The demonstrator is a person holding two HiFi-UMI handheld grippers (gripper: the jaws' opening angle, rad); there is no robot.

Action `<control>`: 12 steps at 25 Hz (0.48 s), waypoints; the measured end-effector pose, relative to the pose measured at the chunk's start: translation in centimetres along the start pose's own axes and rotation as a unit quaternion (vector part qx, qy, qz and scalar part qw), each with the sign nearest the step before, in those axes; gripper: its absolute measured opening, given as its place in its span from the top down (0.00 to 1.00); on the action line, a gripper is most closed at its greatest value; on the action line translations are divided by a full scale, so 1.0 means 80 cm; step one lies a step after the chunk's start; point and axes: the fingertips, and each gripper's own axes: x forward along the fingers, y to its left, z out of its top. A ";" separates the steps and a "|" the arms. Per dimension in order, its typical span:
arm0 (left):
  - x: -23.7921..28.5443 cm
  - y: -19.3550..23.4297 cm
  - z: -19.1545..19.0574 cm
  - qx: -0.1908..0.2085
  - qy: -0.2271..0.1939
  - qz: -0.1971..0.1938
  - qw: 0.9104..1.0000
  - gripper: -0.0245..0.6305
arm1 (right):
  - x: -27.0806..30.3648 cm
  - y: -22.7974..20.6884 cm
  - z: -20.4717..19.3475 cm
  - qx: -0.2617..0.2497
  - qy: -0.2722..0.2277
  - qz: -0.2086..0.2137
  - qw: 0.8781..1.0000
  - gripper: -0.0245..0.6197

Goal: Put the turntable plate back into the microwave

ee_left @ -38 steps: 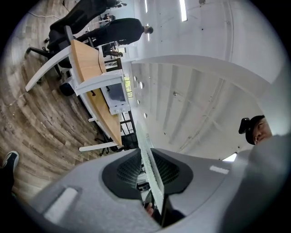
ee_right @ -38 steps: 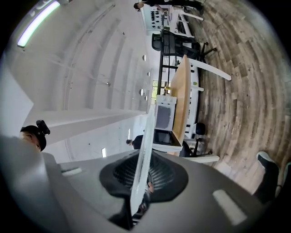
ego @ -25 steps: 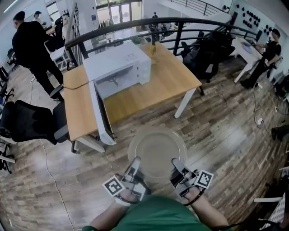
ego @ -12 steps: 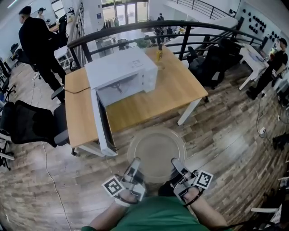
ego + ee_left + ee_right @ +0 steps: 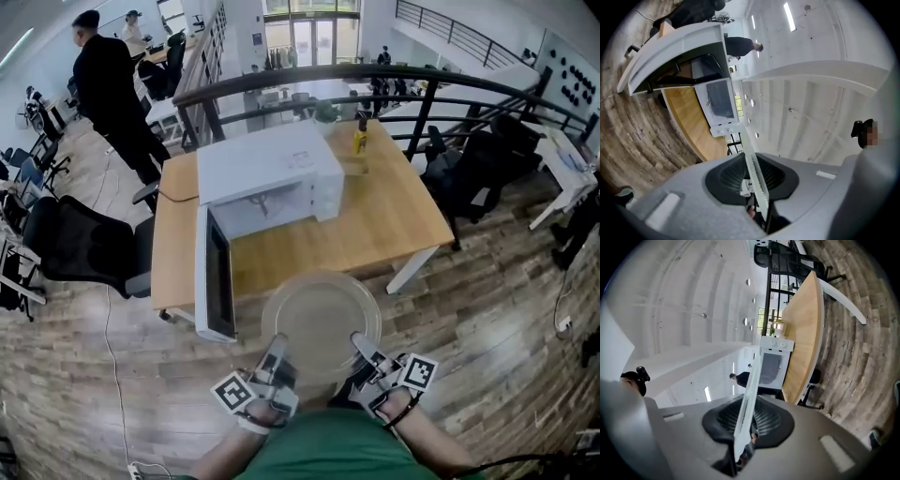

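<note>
The left tongs (image 5: pixel 278 347) and the right tongs (image 5: pixel 360 343) are each closed on the near rim of the round clear glass turntable plate (image 5: pixel 321 319), one toward the rim's left and one toward its right. In each gripper view the plate's thin edge is seen pinched between dark ribbed pads (image 5: pixel 729 176). The plate is held flat in the air in front of the person, above the wood-plank floor (image 5: pixel 487 309). In the head view its far rim meets the near edge of the light wooden bench (image 5: pixel 394 220); whether it reaches over the bench is hard to judge from this steep angle.

Beyond the plate, a white box-shaped microwave (image 5: pixel 267 173) is set on the bench. Its door (image 5: pixel 214 277) is swung wide open toward the person and reaches past the bench's edge, to the plate's left. A small yellow bottle (image 5: pixel 360 141) is placed on the bench behind the microwave's right corner. A black curved railing (image 5: pixel 375 73) is seen behind the bench, a black office chair (image 5: pixel 80 248) beside it on the left, and a person in black clothes (image 5: pixel 108 80) further back.
</note>
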 end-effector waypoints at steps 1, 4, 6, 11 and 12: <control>0.009 0.000 -0.005 -0.002 -0.009 0.002 1.000 0.86 | 0.001 -0.002 0.012 0.000 0.008 0.002 1.000 0.89; 0.028 0.001 -0.018 -0.004 -0.032 0.007 0.999 0.86 | 0.002 -0.007 0.041 0.001 0.032 0.006 0.999 0.89; 0.039 0.002 -0.026 -0.003 -0.046 0.011 0.999 0.86 | 0.000 -0.010 0.055 0.004 0.046 0.008 0.999 0.89; 0.062 -0.003 -0.043 0.002 -0.071 0.015 0.997 0.86 | -0.001 -0.014 0.088 0.010 0.073 0.014 0.997 0.89; 0.066 -0.003 -0.046 0.004 -0.075 0.015 0.997 0.86 | -0.001 -0.015 0.094 0.010 0.077 0.016 0.997 0.89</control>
